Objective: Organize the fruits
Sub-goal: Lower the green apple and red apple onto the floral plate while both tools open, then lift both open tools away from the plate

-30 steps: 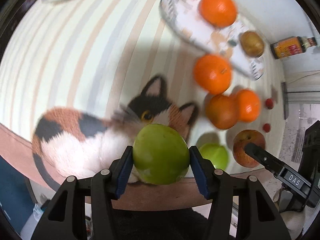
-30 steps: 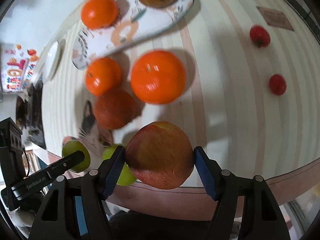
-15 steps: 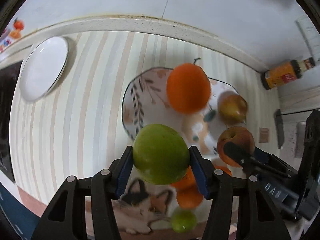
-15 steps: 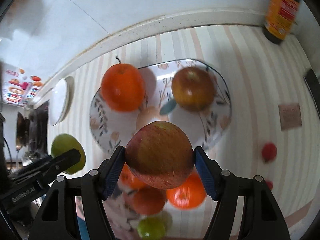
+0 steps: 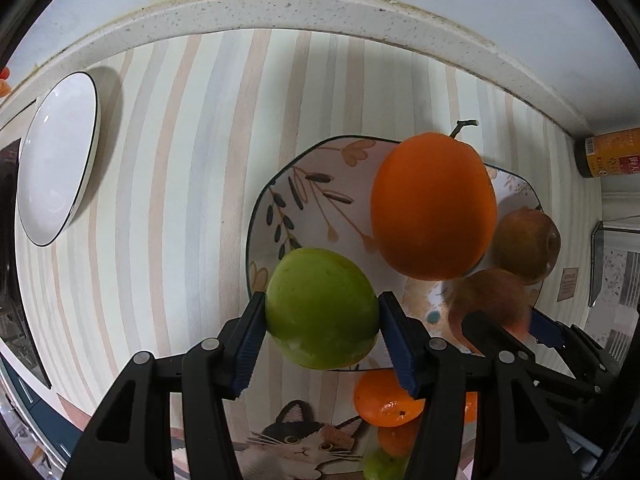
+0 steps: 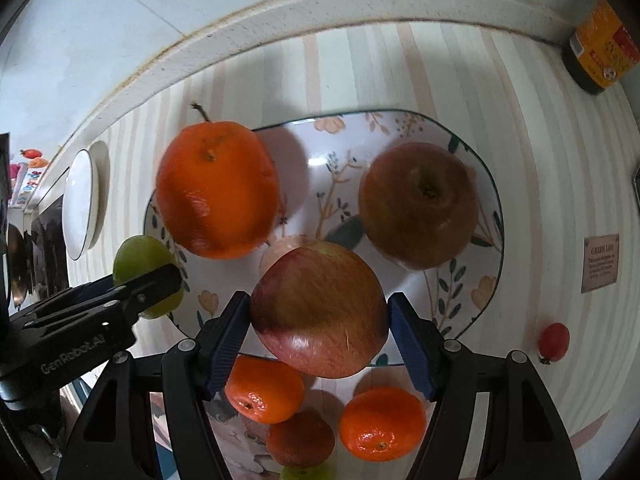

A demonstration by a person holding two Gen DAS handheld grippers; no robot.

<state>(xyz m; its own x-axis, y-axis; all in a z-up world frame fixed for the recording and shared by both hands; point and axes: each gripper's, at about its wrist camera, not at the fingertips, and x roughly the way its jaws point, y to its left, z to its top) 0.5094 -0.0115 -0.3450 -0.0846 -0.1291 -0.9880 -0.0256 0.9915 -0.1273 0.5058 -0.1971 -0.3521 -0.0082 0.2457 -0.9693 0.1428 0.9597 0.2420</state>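
Both grippers have advanced over the floral plate [image 6: 486,184] since 0.5 s ago. Left gripper [image 5: 322,316] pinches a green apple [image 5: 322,314], right gripper [image 6: 319,312] a red apple [image 6: 320,308]; lower each into bare spots clear of the orange [image 6: 218,190] before releasing

This is a home kitchen, and the surfaces say so. A speckled stone counter edge [image 5: 320,4] curves along a pale painted wall [image 6: 120,20], and a striped pastel mat [image 5: 180,160] with a cartoon cat [image 5: 296,444] printed on it covers the worktop. Domestic tableware sits on the mat: a floral plate [image 6: 400,128] carrying fruit, and a plain white plate [image 5: 56,152] off to one side. A jar with an orange label [image 6: 600,48], apparently a condiment, stands at the back by the wall. Loose oranges [image 6: 380,424] and a small red tomato [image 6: 554,340] lie on the mat, and colourful stickers or magnets [image 6: 28,168] show at the far edge.
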